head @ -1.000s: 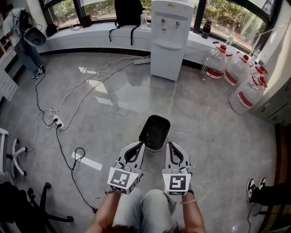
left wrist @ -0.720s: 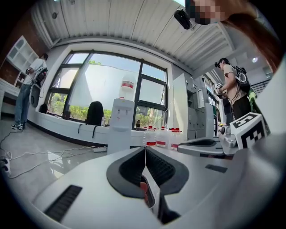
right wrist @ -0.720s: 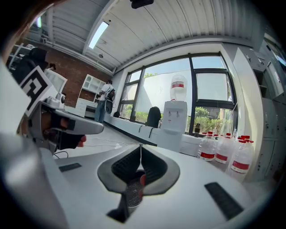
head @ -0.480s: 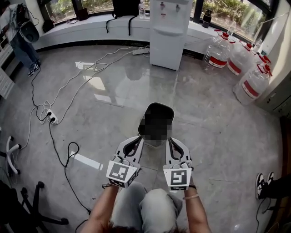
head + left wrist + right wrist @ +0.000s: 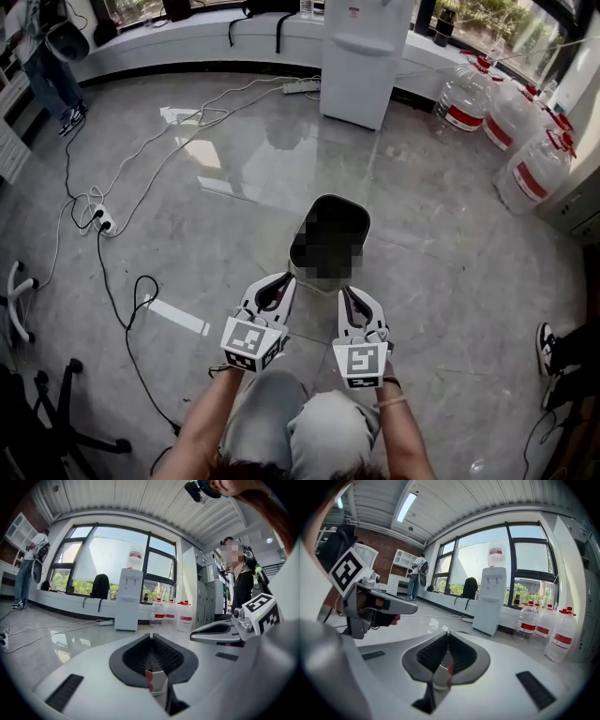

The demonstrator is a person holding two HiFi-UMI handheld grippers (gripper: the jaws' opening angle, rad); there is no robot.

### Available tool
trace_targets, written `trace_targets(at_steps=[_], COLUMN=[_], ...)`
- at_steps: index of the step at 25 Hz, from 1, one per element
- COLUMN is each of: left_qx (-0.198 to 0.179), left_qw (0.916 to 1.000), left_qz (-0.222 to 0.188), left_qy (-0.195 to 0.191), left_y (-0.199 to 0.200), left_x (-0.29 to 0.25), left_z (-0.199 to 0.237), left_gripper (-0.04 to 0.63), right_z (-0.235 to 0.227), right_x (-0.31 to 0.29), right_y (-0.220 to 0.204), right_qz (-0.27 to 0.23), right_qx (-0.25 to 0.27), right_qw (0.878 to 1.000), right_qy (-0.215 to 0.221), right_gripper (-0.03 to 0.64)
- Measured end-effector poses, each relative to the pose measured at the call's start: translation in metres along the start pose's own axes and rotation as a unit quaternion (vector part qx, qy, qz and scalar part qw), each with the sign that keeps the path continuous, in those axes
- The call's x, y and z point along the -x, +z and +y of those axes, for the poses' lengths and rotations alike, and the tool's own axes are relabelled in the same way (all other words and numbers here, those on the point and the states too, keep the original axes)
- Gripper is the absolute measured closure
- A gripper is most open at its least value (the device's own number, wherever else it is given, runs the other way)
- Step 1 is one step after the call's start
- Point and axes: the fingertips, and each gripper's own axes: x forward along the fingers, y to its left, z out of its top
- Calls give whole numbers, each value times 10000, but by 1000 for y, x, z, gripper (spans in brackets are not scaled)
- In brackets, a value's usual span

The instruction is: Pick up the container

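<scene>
The container (image 5: pixel 330 201), a dark open bin with a pale grey outer wall, stands upright on the floor in the head view. My left gripper (image 5: pixel 288 278) hovers just short of its near left corner, and my right gripper (image 5: pixel 345 290) just short of its near right side. Neither touches it. Both are shut with nothing between the jaws. In the left gripper view the jaws (image 5: pixel 151 635) meet along a closed line, and so do those in the right gripper view (image 5: pixel 448 633). Both of those views look out across the room, with the container hidden below the jaws.
A white water dispenser (image 5: pixel 366 56) stands at the back, with several large water jugs (image 5: pixel 525 122) to its right. Cables and a power strip (image 5: pixel 98 220) trail over the floor at left, near a chair base (image 5: pixel 42 412). A person (image 5: pixel 42 52) stands far left; a shoe (image 5: pixel 548 347) shows at right.
The head view has tipped and drawn closer, so the container now sits higher and nearer to both gripper tips. Both grippers stayed shut and side by side.
</scene>
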Motion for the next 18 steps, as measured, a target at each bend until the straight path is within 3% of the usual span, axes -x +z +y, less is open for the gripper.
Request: trace_targets(at_steps=[11, 18], left_qx=[279, 176], left_qw=[9992, 9990], left_qz=[260, 412], left_qy=[71, -2], left_y=[-51, -69], left_x=[-8, -14], left_z=[15, 13], left_gripper=[575, 549], right_z=[22, 22], right_x=[-21, -33], right_y=[-72, -125], right_qz=[622, 1278], right_qx=[-98, -38], right_qw=[9972, 9903], right_qy=[410, 540], right_gripper=[591, 591])
